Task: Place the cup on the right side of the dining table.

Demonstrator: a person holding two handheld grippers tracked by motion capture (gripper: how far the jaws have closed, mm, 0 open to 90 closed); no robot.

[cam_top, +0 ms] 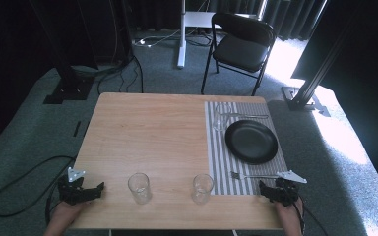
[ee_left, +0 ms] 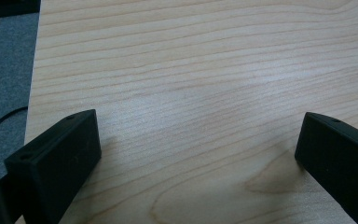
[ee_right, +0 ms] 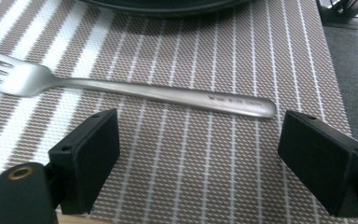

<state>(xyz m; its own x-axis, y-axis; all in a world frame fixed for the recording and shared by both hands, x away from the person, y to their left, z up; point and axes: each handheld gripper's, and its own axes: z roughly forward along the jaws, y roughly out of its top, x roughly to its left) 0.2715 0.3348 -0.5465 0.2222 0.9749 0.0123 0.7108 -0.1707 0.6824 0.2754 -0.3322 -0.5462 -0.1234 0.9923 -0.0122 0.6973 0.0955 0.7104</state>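
Observation:
My left gripper (cam_top: 91, 189) rests open at the near left corner of the wooden table (cam_top: 147, 132); in the left gripper view its jaws (ee_left: 198, 135) stand wide apart over bare wood. My right gripper (cam_top: 273, 189) is open at the near right, over the striped placemat (cam_top: 219, 162). In the right gripper view (ee_right: 200, 126) a steel fork (ee_right: 158, 93) lies crosswise just beyond the jaw tips, tines to the left. The fork (cam_top: 253, 175) lies along the mat's near edge, below a black plate (cam_top: 251, 141). Nothing is held.
Two empty clear glasses (cam_top: 139, 188) (cam_top: 202, 188) stand near the front edge between the grippers. A third glass (cam_top: 220, 117) and a piece of cutlery (cam_top: 248, 116) sit at the mat's far end. A black chair (cam_top: 243, 44) stands beyond the table.

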